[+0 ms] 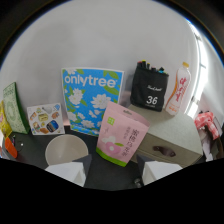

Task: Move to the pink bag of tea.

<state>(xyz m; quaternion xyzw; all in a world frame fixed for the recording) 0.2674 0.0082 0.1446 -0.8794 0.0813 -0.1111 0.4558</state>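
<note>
The pink bag of tea stands tilted on the dark table, leaning against a beige drawer box to its right. It has a green label at its top and a green strip at its base. My gripper is open, its two white fingertips showing low in the view. The bag sits just ahead of the fingers, centred over the gap between them and not touched by either.
A blue "onlytree" pack stands behind the bag against the white wall. A white cup sits left of the bag. A black pouch and an orange drink bottle stand on the drawer box. Snack packets lie at left.
</note>
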